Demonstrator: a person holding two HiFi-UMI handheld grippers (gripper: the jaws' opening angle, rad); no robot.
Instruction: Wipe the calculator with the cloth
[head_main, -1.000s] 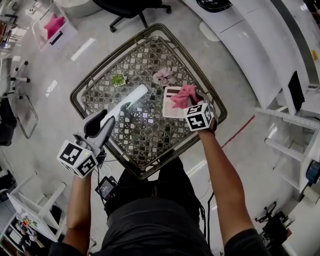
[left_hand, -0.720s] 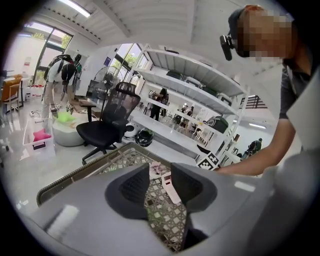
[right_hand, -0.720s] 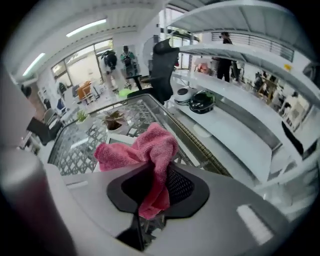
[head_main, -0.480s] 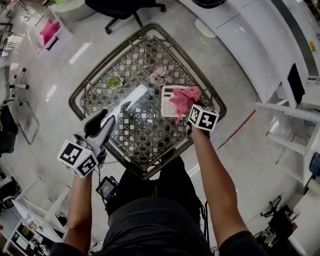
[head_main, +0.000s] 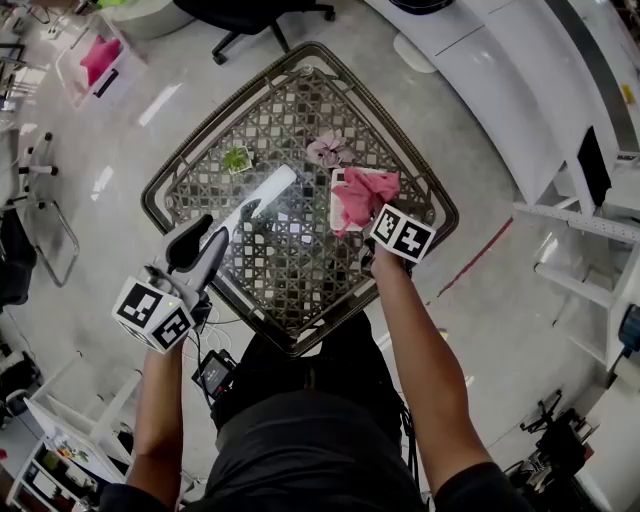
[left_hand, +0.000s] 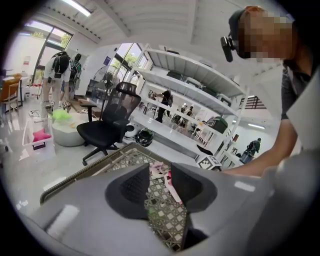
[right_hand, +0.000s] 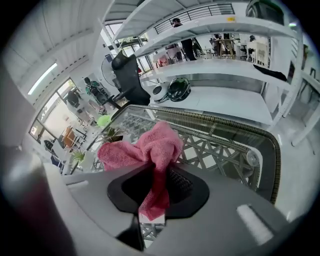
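A white calculator (head_main: 340, 190) lies flat on the glass-topped wicker table (head_main: 160, 215), right of centre. A crumpled pink cloth (head_main: 362, 197) covers most of it. My right gripper (head_main: 368, 218) is shut on that cloth, pointing steeply down over the calculator's near edge. In the right gripper view the cloth (right_hand: 150, 147) bunches out ahead of the right gripper (right_hand: 157, 187) and a tail hangs between the pads. My left gripper (head_main: 195, 245) hovers over the table's left side, away from the calculator. In its own view the left gripper (left_hand: 160, 187) is open a little, with nothing between the pads.
A small green plant (head_main: 237, 158) and a pale pink flower-like ornament (head_main: 327, 150) stand on the table's far part. A black office chair (head_main: 250, 15) is beyond the table, a long white counter (head_main: 500, 80) to the right, and shelving with a pink item (head_main: 98, 55) at far left.
The right wrist has rolled, turning its marker cube, and the pink cloth has dragged slightly left and nearer over the calculator. The left gripper has stayed put.
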